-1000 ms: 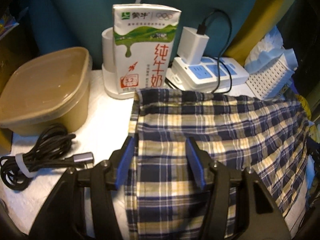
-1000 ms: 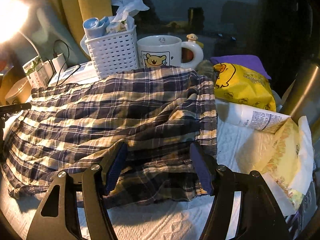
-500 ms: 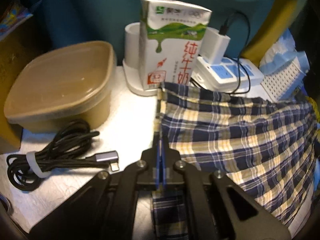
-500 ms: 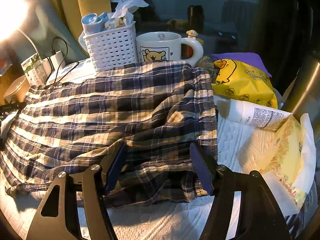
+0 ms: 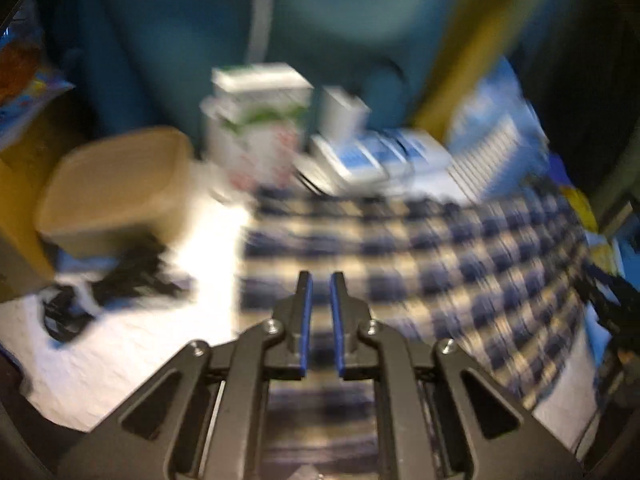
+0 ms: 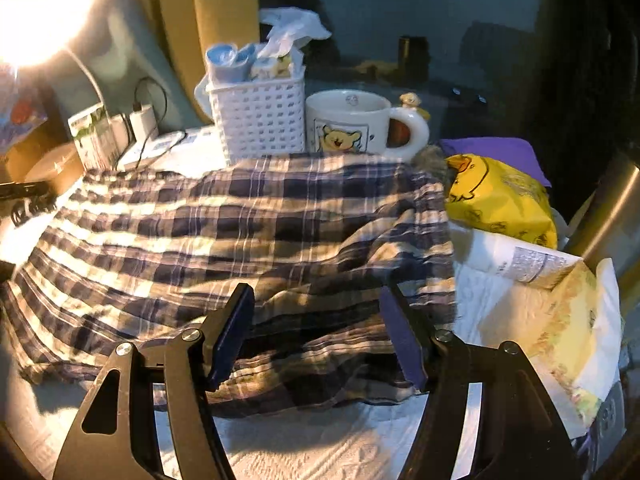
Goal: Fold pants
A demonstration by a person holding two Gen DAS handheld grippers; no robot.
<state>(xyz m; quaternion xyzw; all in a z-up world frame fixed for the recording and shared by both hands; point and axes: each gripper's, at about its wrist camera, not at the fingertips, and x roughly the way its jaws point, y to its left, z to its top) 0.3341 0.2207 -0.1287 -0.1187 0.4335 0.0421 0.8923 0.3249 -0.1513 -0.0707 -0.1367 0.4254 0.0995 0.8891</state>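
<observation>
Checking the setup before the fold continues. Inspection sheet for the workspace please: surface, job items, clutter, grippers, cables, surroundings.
Surface: white textured cover, crowded along the back and right.
Job's things: plaid pants spread flat, rumpled at the right edge.
Clutter: white basket, bear mug, yellow bag, milk carton, tan lidded tub, power strip.
Grippers: left gripper over the pants' left edge, jaws narrowly apart after just reopening slightly, view blurred, grip cannot be told; right gripper open over the near right part.
Cables: black coiled cable left of the pants; charger lead at the power strip.
Surroundings: lamp glare upper left, dark background.
</observation>
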